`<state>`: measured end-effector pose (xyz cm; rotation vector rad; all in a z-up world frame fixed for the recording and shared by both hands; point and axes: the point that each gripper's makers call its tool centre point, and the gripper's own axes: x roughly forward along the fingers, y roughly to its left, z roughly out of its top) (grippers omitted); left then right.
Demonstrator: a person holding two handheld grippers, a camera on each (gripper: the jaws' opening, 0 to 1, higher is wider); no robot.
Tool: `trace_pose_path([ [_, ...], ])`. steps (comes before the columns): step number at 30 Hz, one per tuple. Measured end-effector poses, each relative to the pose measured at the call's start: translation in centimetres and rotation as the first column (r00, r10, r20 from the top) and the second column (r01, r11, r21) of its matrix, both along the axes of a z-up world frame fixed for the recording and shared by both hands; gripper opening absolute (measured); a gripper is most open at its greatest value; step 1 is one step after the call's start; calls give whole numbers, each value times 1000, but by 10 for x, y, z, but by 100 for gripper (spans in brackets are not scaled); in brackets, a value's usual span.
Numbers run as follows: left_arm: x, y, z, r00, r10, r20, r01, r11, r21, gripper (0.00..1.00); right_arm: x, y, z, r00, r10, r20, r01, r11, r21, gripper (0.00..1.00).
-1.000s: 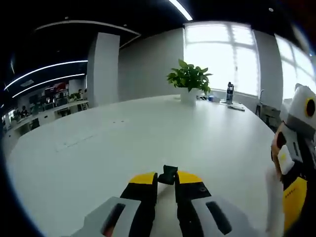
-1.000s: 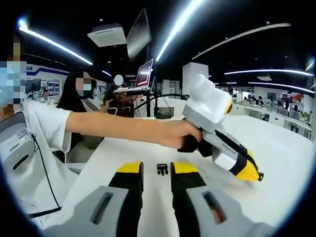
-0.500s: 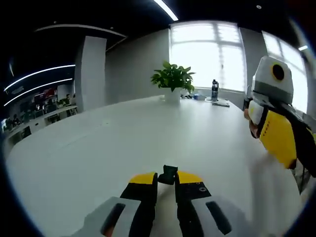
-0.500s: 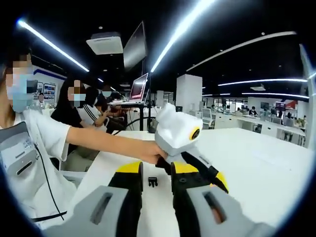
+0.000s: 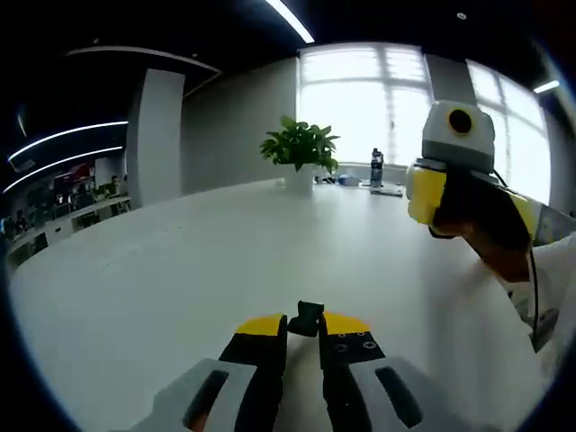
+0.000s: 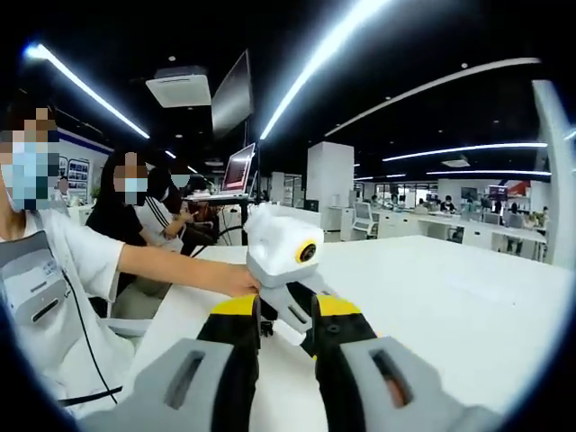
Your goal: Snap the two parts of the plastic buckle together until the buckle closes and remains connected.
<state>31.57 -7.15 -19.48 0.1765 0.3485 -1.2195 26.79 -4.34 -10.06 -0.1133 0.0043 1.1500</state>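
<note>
A black buckle part [image 5: 309, 317] sticks out between the yellow tips of my left gripper [image 5: 304, 324], which is shut on it low over the white table [image 5: 180, 270]. My right gripper [image 5: 441, 180] comes in from the right, held by a hand, above the table. In the right gripper view my right gripper [image 6: 286, 310] stands open with nothing between its jaws. The left gripper [image 6: 281, 261] hangs right in front of them. A small dark piece [image 6: 266, 326], probably the other buckle part, peeks out on the table beneath it, mostly hidden.
A potted plant [image 5: 299, 148] and a bottle [image 5: 376, 167] stand at the table's far side by the window. People [image 6: 135, 207] sit at the left of the table, near a laptop on a stand [image 6: 236, 171]. A person's arm [image 6: 171, 265] reaches across to the left gripper.
The two grippers have come closer together. The right gripper has swung further into the left gripper view. The left gripper now covers the small part on the table in the right gripper view.
</note>
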Motion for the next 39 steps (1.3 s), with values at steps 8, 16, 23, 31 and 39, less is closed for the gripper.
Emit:
trace_pose_path([
  [8, -11, -1, -3, 1000, -24, 7, 24, 1000, 7, 13, 5, -11, -5, 1000, -30, -9, 30, 1000, -3, 23],
  [16, -13, 2, -1, 998, -67, 9, 67, 998, 11, 13, 5, -17, -10, 999, -45, -22, 45, 999, -5, 23],
  [23, -10, 4, 2, 997, -76, 3, 76, 997, 11, 13, 7, -21, -14, 998, -57, -36, 57, 998, 3, 23],
  [31, -16, 2, 2, 994, -108, 2, 108, 994, 31, 13, 8, -23, -18, 997, -66, -41, 66, 998, -11, 23],
  [39, -17, 1, 0, 993, -117, 2, 117, 992, 38, 13, 9, -24, -22, 996, -71, -49, 71, 997, -8, 23],
])
